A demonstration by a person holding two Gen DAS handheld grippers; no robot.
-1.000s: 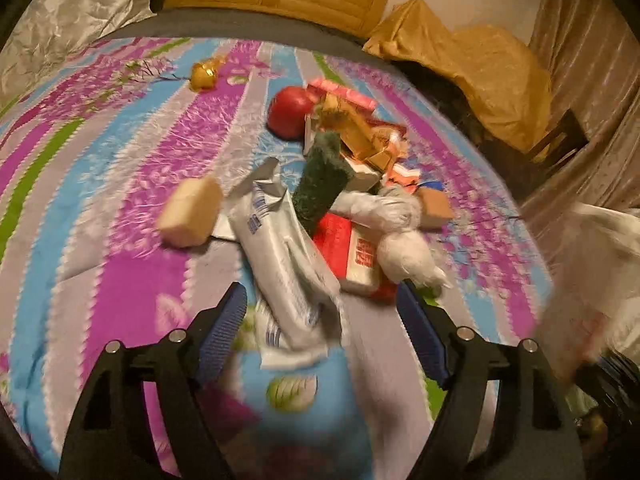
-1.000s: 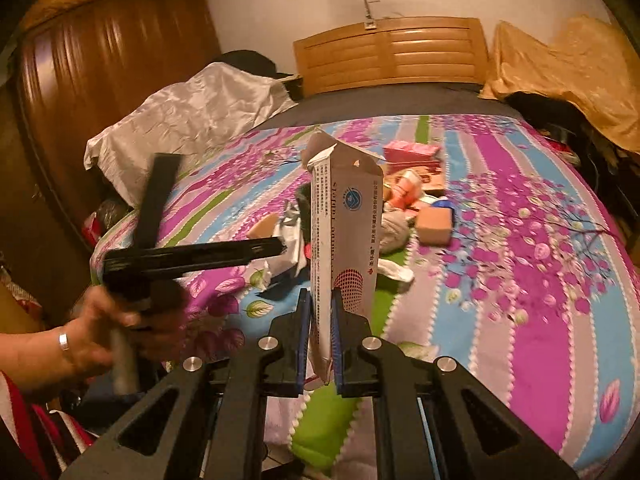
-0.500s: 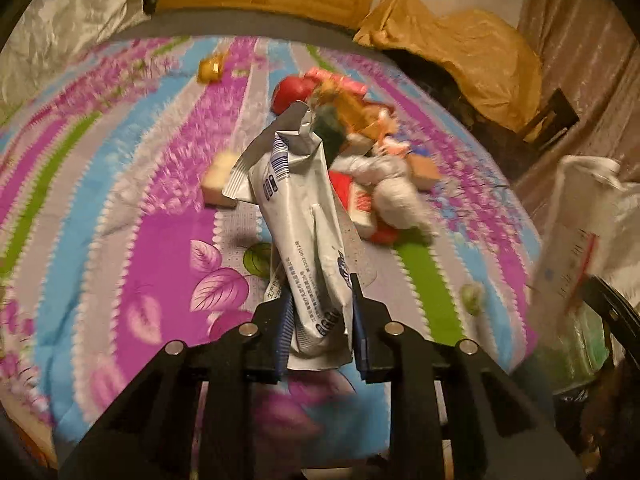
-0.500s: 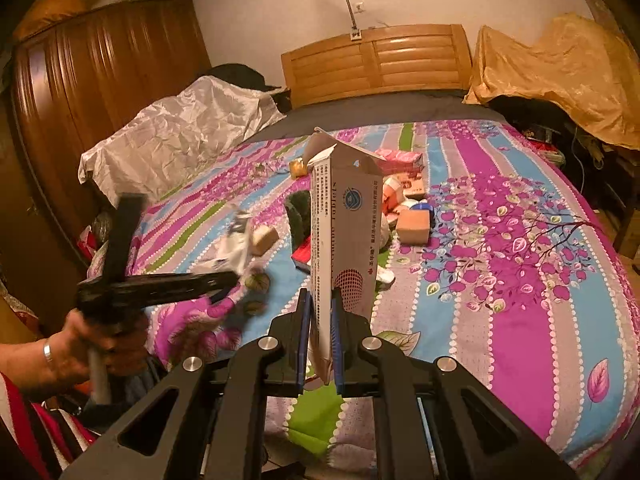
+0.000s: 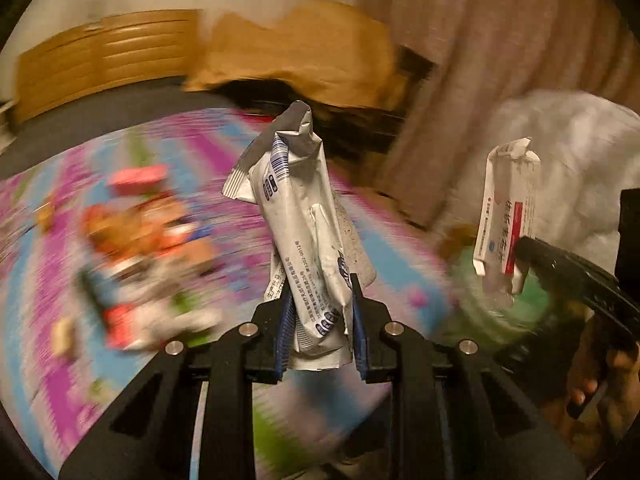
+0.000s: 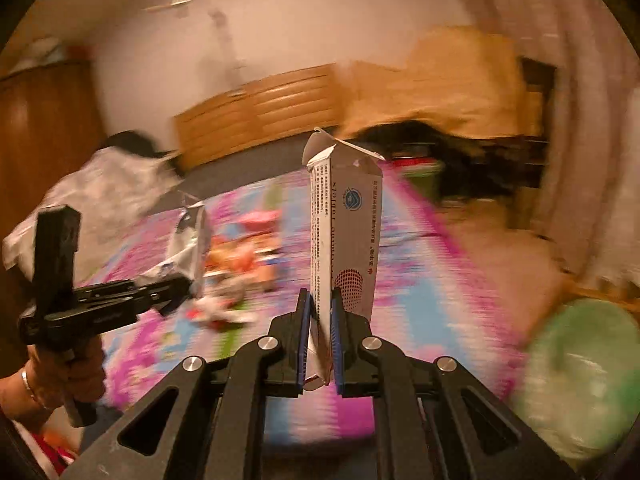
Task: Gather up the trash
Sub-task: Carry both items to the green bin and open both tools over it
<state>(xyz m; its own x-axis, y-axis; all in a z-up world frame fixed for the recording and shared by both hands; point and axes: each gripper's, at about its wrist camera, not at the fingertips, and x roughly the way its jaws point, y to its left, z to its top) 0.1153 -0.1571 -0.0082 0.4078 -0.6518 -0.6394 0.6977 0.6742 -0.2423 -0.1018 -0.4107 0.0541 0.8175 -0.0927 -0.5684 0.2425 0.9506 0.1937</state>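
My left gripper [image 5: 320, 320] is shut on a crumpled silver-white wrapper [image 5: 304, 232] that stands up between its blue pads, lifted above the bed. My right gripper [image 6: 321, 336] is shut on a flattened white carton [image 6: 344, 232] with blue and red print, held upright. In the left wrist view the carton [image 5: 506, 216] and the right gripper's black arm show at the right. In the right wrist view the left gripper [image 6: 176, 284] with the wrapper [image 6: 188, 244] shows at the left, held by a hand [image 6: 76, 376]. A green bin bag [image 6: 580, 376] lies at the lower right.
A blurred pile of trash [image 5: 136, 248] lies on the purple, blue and green striped bedspread [image 6: 420, 304]. A wooden headboard [image 6: 260, 112] stands behind, a yellow-brown cloth [image 5: 304, 56] covers furniture to the right, curtains [image 5: 500, 40] hang beyond, and a dark wardrobe [image 6: 44, 132] is at the left.
The left gripper closed on the silver wrapper and lifted it off the bed. Both grippers have swung to the right and upward, toward the green bag; the right still holds the carton.
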